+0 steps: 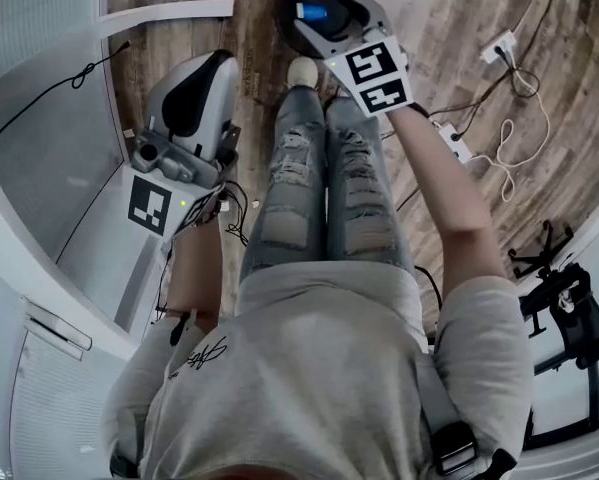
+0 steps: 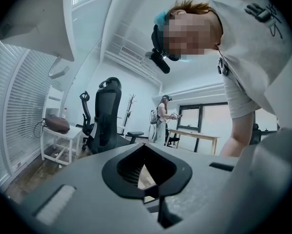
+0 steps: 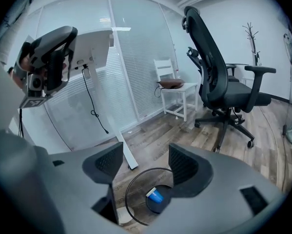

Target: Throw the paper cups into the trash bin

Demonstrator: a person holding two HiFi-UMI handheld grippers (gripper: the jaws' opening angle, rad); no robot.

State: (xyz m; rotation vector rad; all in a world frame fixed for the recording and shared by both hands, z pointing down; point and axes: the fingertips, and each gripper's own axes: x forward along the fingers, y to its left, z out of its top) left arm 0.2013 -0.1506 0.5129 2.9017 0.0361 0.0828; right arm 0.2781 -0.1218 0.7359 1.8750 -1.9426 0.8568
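1. Blue with a white rim, the paper cup (image 3: 155,196) lies tilted on its side at the bottom of the black trash bin (image 3: 127,191). The bin stands on the wood-plank floor (image 1: 459,8), just ahead of the person's pale shoe (image 1: 302,71).
2. The right gripper (image 3: 146,162) hangs directly above the bin with its jaws spread wide and nothing held between them. The bin's round rim and the cup show through the gap.
3. The left gripper (image 2: 146,155) is held at the person's left side, next to the white desk (image 1: 39,158) and well apart from the bin. Its jaws are drawn together, with the tips meeting. A pale sliver shows in the small opening behind the pads, but I cannot tell what it is.
4. In the head view each gripper's marker cube faces up. The right one (image 1: 377,73) sits over the jeans near the bin, and the left one (image 1: 151,206) is by the forearm.
5. The right gripper view takes in a black office chair (image 3: 219,82) on the floor. Beside it a white stool (image 3: 177,96) carries a brown bag (image 3: 171,84).
6. A power strip (image 1: 499,46) with looping cables lies on the floor to the person's right.
7. Far off in the left gripper view, another person (image 2: 161,116) stands near a long table (image 2: 194,133).
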